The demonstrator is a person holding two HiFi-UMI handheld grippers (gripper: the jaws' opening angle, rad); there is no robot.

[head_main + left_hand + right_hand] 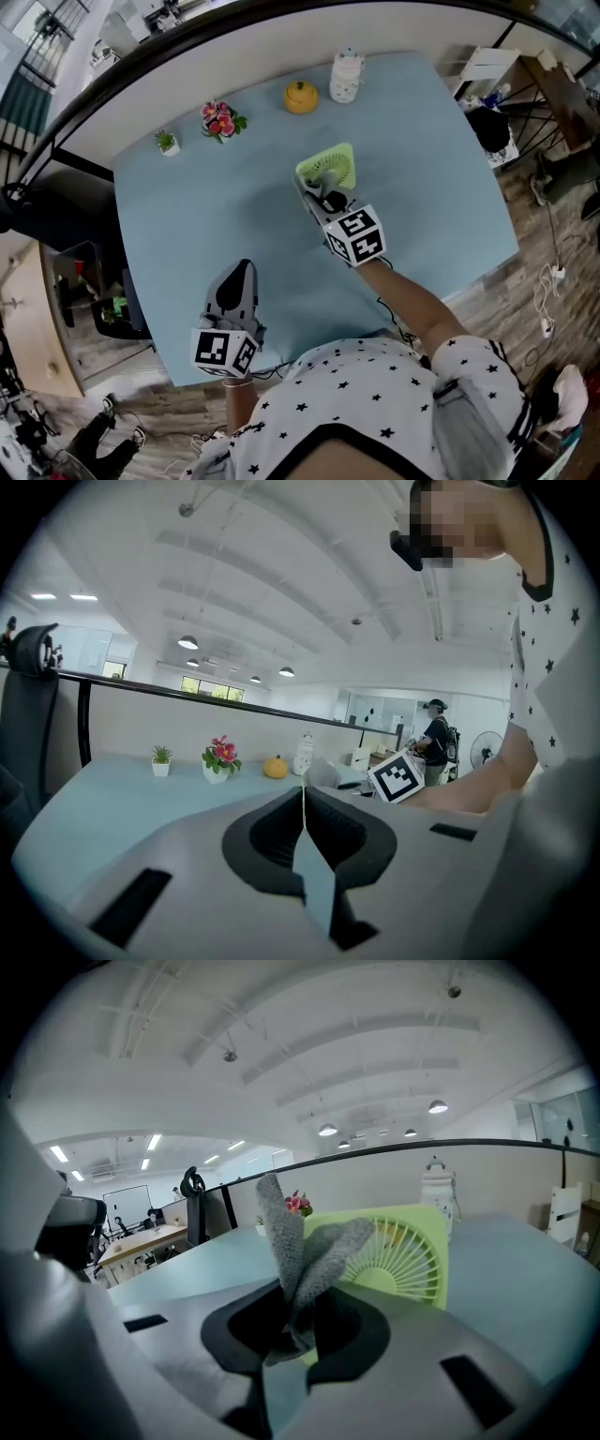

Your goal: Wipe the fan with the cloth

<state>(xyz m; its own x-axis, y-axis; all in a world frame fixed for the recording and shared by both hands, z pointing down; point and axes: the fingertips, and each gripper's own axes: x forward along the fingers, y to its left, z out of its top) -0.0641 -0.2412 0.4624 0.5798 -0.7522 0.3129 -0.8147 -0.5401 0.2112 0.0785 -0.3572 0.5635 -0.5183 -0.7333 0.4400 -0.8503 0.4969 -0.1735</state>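
A small light-green square fan (pixel 330 166) (pixel 401 1252) stands upright on the pale blue table (pixel 187 216). My right gripper (pixel 323 194) (pixel 292 1321) is shut on a grey knitted cloth (pixel 298 1246), which sticks up from the jaws right in front of the fan's grille. In the head view the cloth (pixel 327 180) lies against the fan's near face. My left gripper (pixel 236 281) (pixel 303 803) hovers over the table's near left part, jaws closed together with nothing between them.
Along the table's far edge stand a small green plant (pixel 168 142), a pot of pink flowers (pixel 220 119), a yellow pumpkin-shaped ornament (pixel 300 97) and a white jar (pixel 346 77). A dark partition rail (pixel 187 37) runs behind. Chairs and cables lie off the right edge.
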